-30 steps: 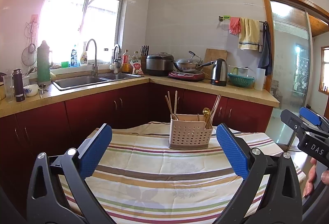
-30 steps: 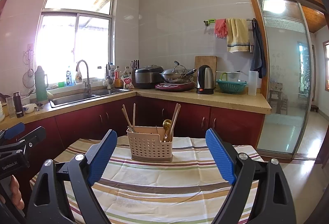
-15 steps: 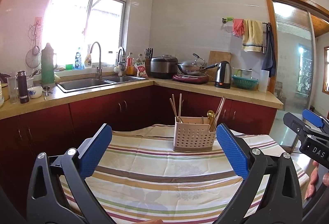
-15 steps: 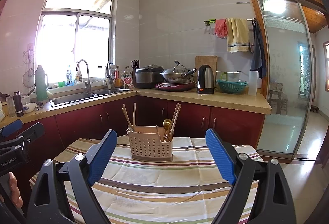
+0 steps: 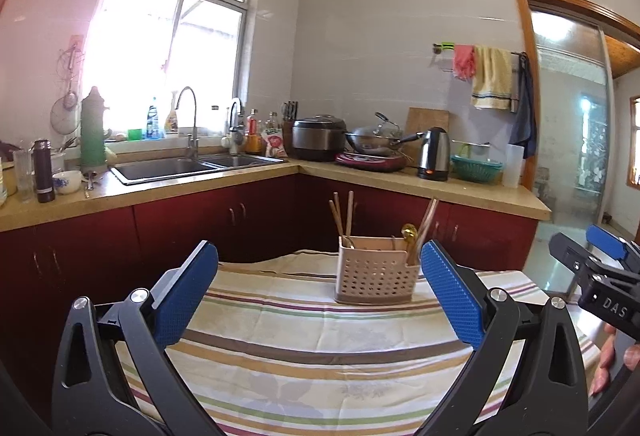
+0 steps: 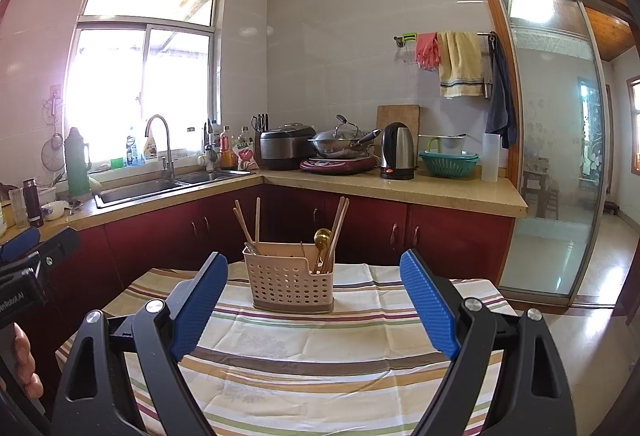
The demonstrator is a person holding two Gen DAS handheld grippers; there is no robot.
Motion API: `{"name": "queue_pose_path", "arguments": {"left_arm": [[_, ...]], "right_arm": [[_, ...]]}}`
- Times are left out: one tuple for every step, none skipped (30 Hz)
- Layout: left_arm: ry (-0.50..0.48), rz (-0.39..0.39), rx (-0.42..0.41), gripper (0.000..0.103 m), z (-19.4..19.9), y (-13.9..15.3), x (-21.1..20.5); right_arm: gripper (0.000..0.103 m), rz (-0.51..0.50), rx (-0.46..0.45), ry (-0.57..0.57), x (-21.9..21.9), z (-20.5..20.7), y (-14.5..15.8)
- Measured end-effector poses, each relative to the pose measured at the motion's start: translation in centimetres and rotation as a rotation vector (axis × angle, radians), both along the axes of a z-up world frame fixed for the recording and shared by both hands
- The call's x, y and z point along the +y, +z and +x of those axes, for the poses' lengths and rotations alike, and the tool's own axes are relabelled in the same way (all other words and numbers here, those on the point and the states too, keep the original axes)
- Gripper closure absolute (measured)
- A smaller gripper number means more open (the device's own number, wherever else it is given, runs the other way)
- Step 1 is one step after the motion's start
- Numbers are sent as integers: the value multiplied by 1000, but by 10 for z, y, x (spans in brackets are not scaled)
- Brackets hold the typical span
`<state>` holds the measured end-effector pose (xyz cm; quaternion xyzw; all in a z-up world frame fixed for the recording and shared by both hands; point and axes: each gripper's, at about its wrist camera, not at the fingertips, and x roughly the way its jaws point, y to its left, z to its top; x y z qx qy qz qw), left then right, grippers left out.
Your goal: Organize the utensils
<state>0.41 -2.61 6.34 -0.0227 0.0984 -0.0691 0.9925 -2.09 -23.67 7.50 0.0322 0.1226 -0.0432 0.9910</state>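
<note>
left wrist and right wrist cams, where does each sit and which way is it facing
Left wrist: sits on the left tongs, facing the utensil caddy on the striped tablecloth; shows its own open blue pads, plus the right tongs at the right edge.
Right wrist: sits on the right tongs, facing the same caddy; shows its open pads, the left tongs at the left edge.
Shared: caddy, tablecloth, kettle, sink.

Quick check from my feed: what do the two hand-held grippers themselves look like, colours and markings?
Both match: the left hand-held gripper and right hand-held gripper have black angular plastic arms with silver rivets and blue ribbed pads. White lettering marks each black body.
</note>
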Motion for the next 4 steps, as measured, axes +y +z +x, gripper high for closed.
{"name": "queue_pose_path", "arguments": {"left_arm": [[3, 0, 5, 4, 2, 0, -1], [11, 0, 13, 4, 5, -1, 0], [15, 0, 20, 4, 9, -3, 1], [13, 2, 31, 4, 13, -5, 2]], "right_arm": [[18, 2, 6, 0, -1, 2, -2], [18, 5, 12, -3, -2, 4, -4], [18, 7, 18, -5, -3, 7, -6], [18, 8, 23, -6, -3, 8, -7]]}}
